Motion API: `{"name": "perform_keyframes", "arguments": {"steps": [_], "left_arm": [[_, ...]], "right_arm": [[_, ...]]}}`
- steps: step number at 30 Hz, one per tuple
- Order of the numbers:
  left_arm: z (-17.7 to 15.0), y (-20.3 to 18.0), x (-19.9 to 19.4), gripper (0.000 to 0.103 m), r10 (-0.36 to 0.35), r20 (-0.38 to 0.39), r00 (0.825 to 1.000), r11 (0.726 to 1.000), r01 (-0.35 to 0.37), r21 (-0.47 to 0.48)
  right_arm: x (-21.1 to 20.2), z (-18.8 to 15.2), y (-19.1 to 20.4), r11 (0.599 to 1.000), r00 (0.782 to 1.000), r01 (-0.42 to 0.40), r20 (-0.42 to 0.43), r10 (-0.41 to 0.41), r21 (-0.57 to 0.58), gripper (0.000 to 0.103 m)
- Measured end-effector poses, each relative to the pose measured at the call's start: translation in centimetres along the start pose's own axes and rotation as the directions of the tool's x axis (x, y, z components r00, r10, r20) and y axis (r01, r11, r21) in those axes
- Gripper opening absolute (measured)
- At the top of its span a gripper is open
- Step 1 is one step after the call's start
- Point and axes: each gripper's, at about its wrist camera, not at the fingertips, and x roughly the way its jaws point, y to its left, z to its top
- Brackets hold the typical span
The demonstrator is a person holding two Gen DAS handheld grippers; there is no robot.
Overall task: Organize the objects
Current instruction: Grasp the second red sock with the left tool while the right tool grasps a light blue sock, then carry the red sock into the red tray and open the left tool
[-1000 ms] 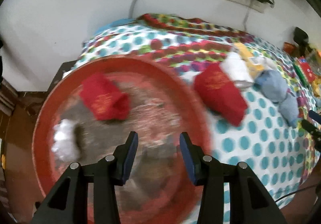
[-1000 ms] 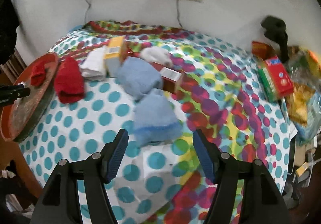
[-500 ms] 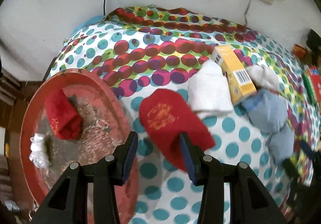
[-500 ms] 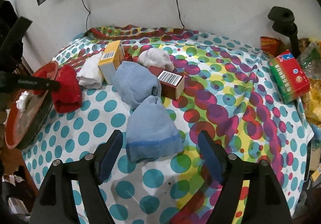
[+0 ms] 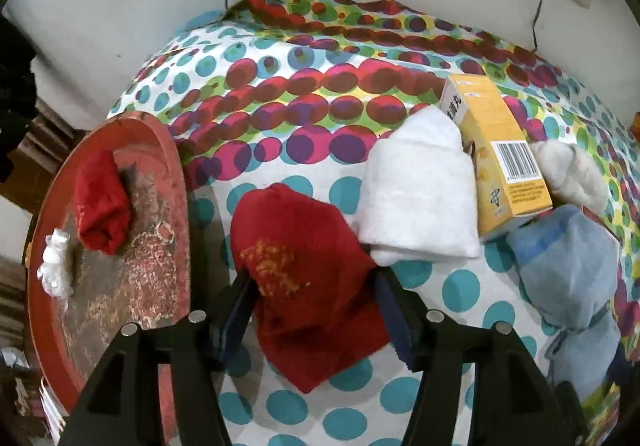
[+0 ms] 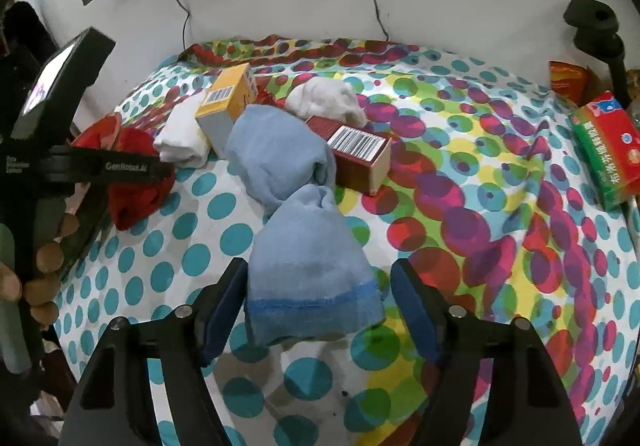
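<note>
A red sock (image 5: 308, 278) lies on the dotted cloth beside the red tray (image 5: 44, 346). My left gripper (image 5: 312, 286) straddles it, its jaws opening with the sock between them. In the tray lie another red sock (image 5: 102, 202) and a white wad (image 5: 56, 266). My right gripper (image 6: 318, 270) hangs low over a light blue sock (image 6: 308, 274). Its jaws are closing with the sock between them, and a gap still shows on the right side. From the right wrist view, the red sock (image 6: 136, 194) lies under the left gripper's black finger (image 6: 120, 166).
A white sock (image 5: 420, 190), a yellow box (image 5: 500, 150), a second blue sock (image 6: 276, 158), a red barcode box (image 6: 360, 154) and a white wad (image 6: 328, 102) crowd the cloth's middle. A green-red box (image 6: 608, 150) and a black stand (image 6: 600, 34) are at far right. The wall is close behind.
My left gripper moved right from above the tray to the red sock on the cloth and spread its jaws wide. My right gripper sank closer to the light blue sock.
</note>
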Motion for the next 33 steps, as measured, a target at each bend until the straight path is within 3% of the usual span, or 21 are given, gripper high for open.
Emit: {"name": "perform_keyframes", "arguments": {"steps": [4, 10, 12, 16, 20, 23, 33], "left_arm": [[0.0, 0.4, 0.2, 0.062, -0.001, -0.022, 1.000, 0.998, -0.001, -0.056], [0.6, 0.1, 0.5, 0.063, 0.022, -0.082, 0.996, 0.999, -0.025, -0.037], [0.6, 0.5, 0.6, 0.063, -0.006, -0.091, 0.996, 0.998, 0.000, -0.066], [0.8, 0.7, 0.8, 0.062, -0.023, -0.096, 0.995, 0.998, 0.017, -0.061], [1.1, 0.6, 0.7, 0.039, -0.065, -0.118, 0.991, 0.996, 0.057, -0.076], [1.1, 0.9, 0.4, 0.033, -0.091, -0.129, 0.987, 0.994, 0.082, -0.072], [0.6, 2.2, -3.2, 0.029, -0.176, -0.096, 0.980, 0.984, 0.174, -0.034]], "right_arm": [[0.3, -0.1, 0.5, 1.000, 1.000, 0.002, 0.000, -0.002, -0.026, 0.070], [0.7, 0.3, 0.8, 0.999, 1.000, 0.003, -0.016, -0.003, -0.039, 0.068], [0.8, 0.5, 1.0, 0.998, 1.000, 0.016, -0.023, -0.018, -0.053, 0.057], [0.9, 0.7, 1.3, 0.997, 0.999, 0.037, -0.036, -0.039, -0.070, 0.047], [0.8, 0.7, 1.4, 0.998, 0.998, 0.038, -0.043, -0.040, -0.051, 0.043], [0.7, 0.7, 1.4, 0.998, 0.998, 0.036, -0.045, -0.038, -0.041, 0.043], [0.4, 0.1, 1.4, 1.000, 0.999, 0.026, -0.037, -0.027, -0.011, 0.042]]}}
